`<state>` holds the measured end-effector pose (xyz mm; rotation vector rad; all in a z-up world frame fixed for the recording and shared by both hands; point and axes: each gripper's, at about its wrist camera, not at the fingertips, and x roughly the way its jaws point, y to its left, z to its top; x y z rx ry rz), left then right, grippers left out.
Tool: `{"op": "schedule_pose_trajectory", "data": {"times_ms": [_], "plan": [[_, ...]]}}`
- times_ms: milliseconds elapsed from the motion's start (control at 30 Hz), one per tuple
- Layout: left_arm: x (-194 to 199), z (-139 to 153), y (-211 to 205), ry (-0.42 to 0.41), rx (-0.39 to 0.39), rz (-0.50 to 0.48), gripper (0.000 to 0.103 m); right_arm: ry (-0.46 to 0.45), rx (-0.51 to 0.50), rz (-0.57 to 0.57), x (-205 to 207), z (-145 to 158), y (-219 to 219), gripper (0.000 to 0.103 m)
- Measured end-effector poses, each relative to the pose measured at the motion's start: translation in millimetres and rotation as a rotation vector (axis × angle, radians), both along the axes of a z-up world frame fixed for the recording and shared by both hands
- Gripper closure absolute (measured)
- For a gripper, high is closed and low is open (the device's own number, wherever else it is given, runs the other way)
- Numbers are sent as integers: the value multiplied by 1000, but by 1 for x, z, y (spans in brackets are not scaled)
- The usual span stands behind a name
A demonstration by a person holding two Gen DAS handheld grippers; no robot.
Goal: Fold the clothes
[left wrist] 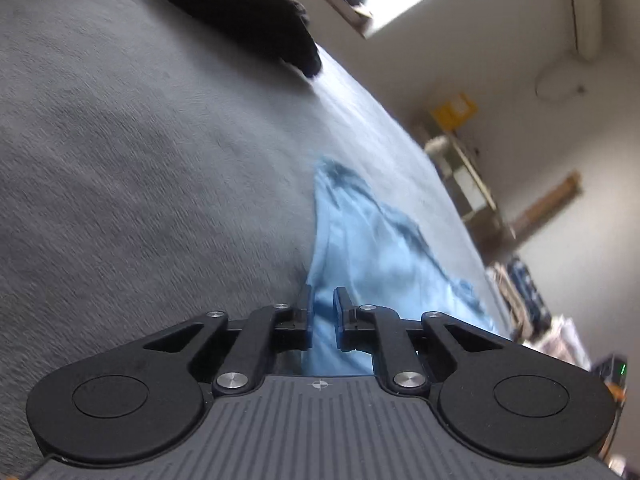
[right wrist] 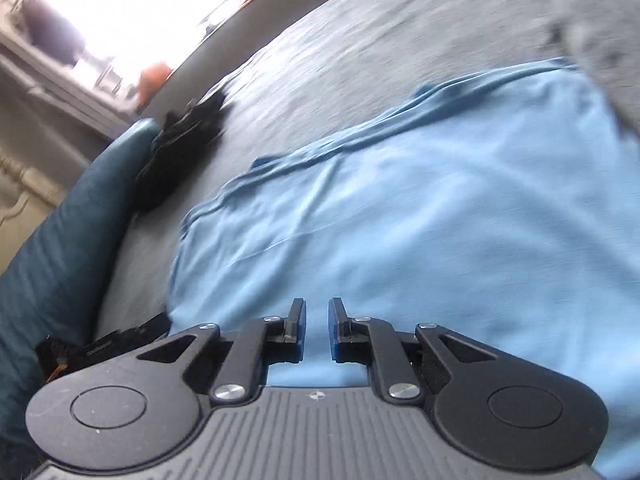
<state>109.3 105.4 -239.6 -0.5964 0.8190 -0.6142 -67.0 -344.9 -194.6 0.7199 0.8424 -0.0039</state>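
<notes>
Through your left wrist camera you see one left gripper (left wrist: 322,312) with its two blue-padded fingers (left wrist: 305,312) set a little apart, a narrow gap between them. One light blue garment (left wrist: 360,248) lies on the grey bed cover (left wrist: 140,160) and runs under that gap toward the bed's right edge; whether the pads touch the cloth you cannot tell. One black garment (left wrist: 256,8) lies bunched at the far end of the cover, near its far edge, well apart from the blue one. Beyond the bed's right edge stands one shelf unit (left wrist: 464,176) against the wall.

Through your right wrist camera you see one right gripper (right wrist: 317,328), its two fingers (right wrist: 298,328) also slightly apart, nothing pinched between them. The light blue garment (right wrist: 420,220) spreads flat ahead of and beneath it, filling much of the cover (right wrist: 380,40). The black garment (right wrist: 180,148) sits at the cover's left edge, beside one teal cushion (right wrist: 60,240). A second dark object at the lower left is too unclear to name.
</notes>
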Motion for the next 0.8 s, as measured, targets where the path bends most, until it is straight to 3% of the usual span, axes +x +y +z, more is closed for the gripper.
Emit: {"op": "schedule_pose_trajectory", "data": {"times_ms": [133, 233, 300, 367, 467, 567, 667, 767, 800], "plan": [[6, 23, -15, -66, 45, -35, 76, -61, 76, -151, -20, 2, -46, 90], [17, 35, -44, -123, 87, -100, 75, -90, 106, -139, -7, -4, -54, 90], [28, 32, -62, -115, 132, -117, 73, -111, 132, -116, 7, -12, -55, 90], [44, 26, -76, -84, 247, -78, 74, -113, 143, -131, 16, -26, -64, 90], [68, 37, -79, -48, 324, -25, 74, -107, 75, -282, 10, -38, -97, 91], [74, 67, -94, -103, 378, -90, 73, -163, 93, -440, -9, -33, -133, 90], [71, 80, -118, -147, 438, -198, 71, -213, 107, -391, -3, -26, -146, 90], [72, 54, -141, -94, 471, -212, 71, -181, 210, -308, 27, -44, -153, 90], [73, 48, -141, -84, 464, -179, 71, -159, 192, -343, 33, -50, -156, 90]]}}
